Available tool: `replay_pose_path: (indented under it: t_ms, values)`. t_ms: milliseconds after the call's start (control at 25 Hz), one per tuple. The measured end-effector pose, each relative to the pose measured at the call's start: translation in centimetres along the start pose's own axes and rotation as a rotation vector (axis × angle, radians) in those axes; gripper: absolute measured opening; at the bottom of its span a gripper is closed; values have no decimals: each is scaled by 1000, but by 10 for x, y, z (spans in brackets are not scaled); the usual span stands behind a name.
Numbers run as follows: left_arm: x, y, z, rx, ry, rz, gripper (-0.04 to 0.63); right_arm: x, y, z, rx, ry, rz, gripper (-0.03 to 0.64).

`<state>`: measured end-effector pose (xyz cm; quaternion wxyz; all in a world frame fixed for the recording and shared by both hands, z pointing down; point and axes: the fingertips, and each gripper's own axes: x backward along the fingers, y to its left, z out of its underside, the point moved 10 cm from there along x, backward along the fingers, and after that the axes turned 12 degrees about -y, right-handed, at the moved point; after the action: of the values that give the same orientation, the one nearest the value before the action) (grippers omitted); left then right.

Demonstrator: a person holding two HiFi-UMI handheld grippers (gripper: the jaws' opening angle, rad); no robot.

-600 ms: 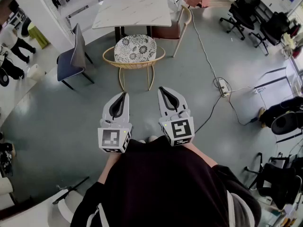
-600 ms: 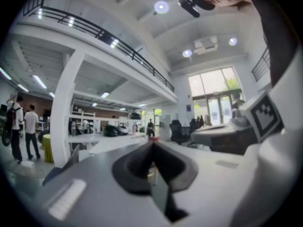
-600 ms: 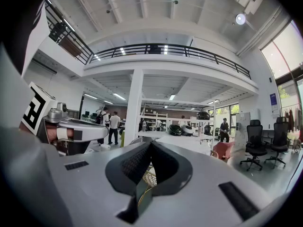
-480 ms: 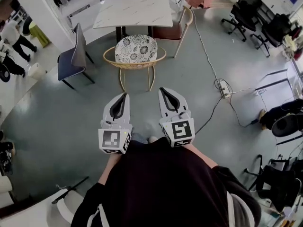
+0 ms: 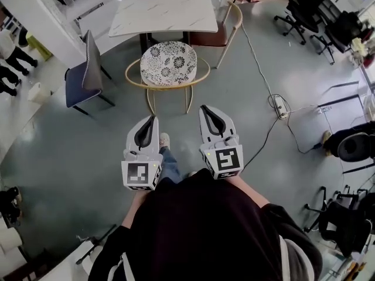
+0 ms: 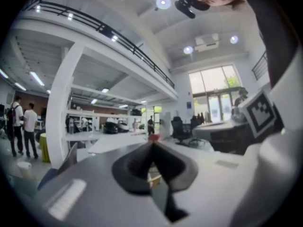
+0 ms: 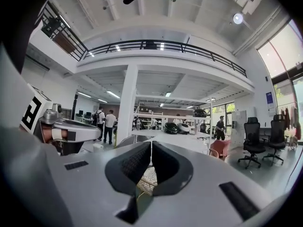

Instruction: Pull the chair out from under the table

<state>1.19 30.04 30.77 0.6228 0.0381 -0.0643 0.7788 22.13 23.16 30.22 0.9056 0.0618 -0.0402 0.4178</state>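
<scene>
- Your left gripper (image 5: 153,119): jaws pressed together, holding nothing.
- Your right gripper (image 5: 204,110): jaws pressed together, holding nothing.
- Both grippers: level, side by side, well apart from the chair.
- Chair (image 5: 168,63): wicker frame, patterned cushion, standing at the near edge of the table (image 5: 164,7), untouched.

On your left a blue-grey chair (image 5: 82,78) stands on the grey floor (image 5: 70,151), its back tilted towards the right. To your right a white power strip (image 5: 280,106) lies on that floor, and farther off stand black office chairs (image 5: 304,4). Far left, near a white column (image 6: 61,122), two people (image 6: 23,126) stand together — a pink chair (image 7: 218,148) sits farther right.
</scene>
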Motion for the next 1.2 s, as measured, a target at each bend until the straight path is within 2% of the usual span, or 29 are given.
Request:
replay_pose_path:
  t_ms: [160, 520, 800, 880, 1040, 1080, 1120, 1200]
  values:
    - [-42, 53, 18, -19, 34, 45, 6, -57, -6, 15, -9, 14, 52, 23]
    - [-116, 146, 47, 16, 77, 108, 6, -150, -10, 38, 14, 99, 115, 23]
    - [-155, 197, 79, 24, 180, 200, 14, -196, -13, 64, 22, 219, 107, 25]
    - [-162, 209, 86, 28, 213, 233, 77, -203, -14, 71, 31, 249, 101, 25]
    - [-174, 227, 100, 19, 274, 301, 132, -215, -18, 82, 23, 314, 79, 32]
    - [-177, 231, 103, 16, 288, 319, 144, -217, -18, 85, 21, 335, 66, 58]
    - [-179, 233, 106, 10, 302, 339, 157, -219, -19, 87, 19, 359, 51, 115]
    - [-183, 237, 111, -13, 329, 386, 172, -222, -19, 93, 18, 409, 15, 142]
